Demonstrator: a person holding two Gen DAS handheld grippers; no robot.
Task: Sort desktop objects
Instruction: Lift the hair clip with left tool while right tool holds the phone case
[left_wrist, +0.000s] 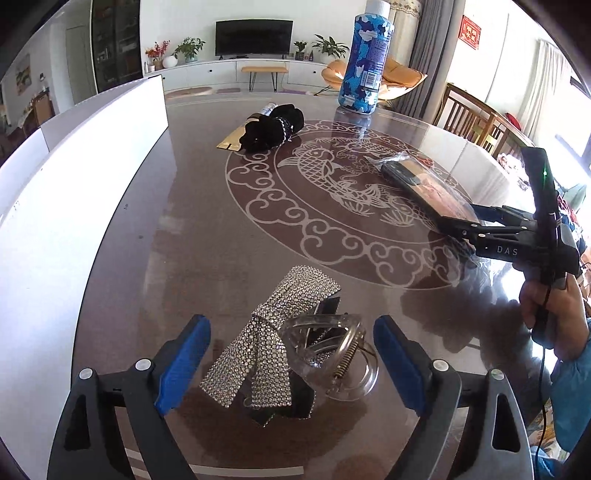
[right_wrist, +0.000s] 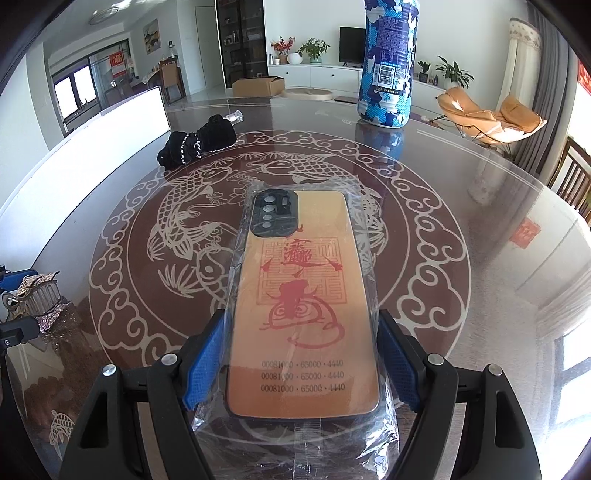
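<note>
Two hair pieces lie touching on the glossy table (left_wrist: 177, 221): a rhinestone bow clip (left_wrist: 266, 332) and a clear claw clip (left_wrist: 332, 354), between the released left gripper (left_wrist: 291, 365). The right gripper (right_wrist: 301, 365) clamps an orange, plastic-wrapped phone case (right_wrist: 303, 295).

Black tongs (left_wrist: 291, 363), blue pads, silver screws, blue sleeve (left_wrist: 570, 402).
</note>
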